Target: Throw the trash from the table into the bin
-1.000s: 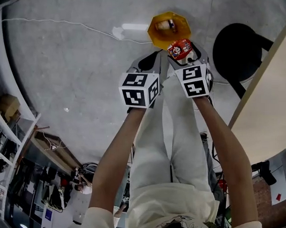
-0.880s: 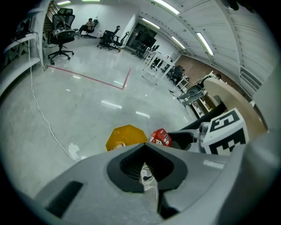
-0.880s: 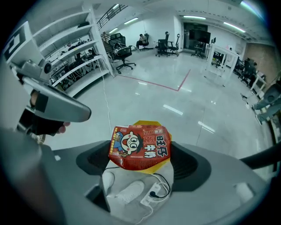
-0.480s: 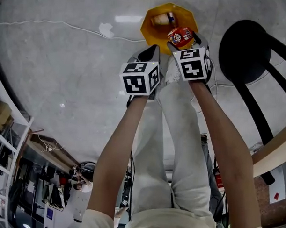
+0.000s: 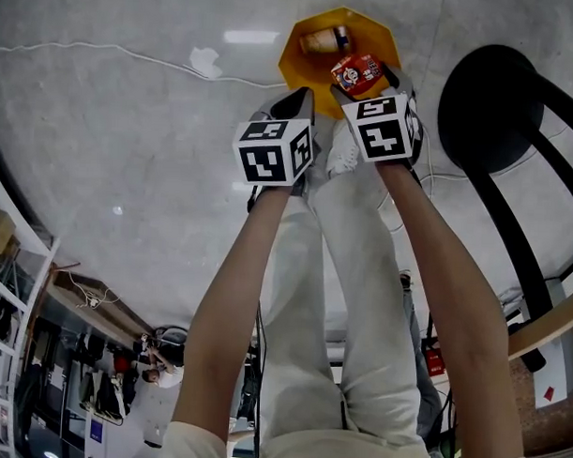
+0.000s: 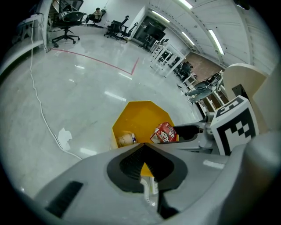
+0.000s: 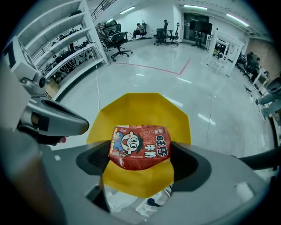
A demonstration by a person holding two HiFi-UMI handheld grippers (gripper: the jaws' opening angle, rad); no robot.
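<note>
Floor (image 5: 131, 124): one bin (image 5: 297, 69) (one bottle (image 5: 321, 39), seemingly), one carton (image 5: 358, 74).

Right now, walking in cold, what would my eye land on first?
The bright yellow bin on the grey floor, straight ahead of the person, with a pale bottle lying inside. Over it, the right gripper holds a red carton with a cartoon face, pinched between its jaws. The left gripper hangs beside it, shut and empty.
</note>
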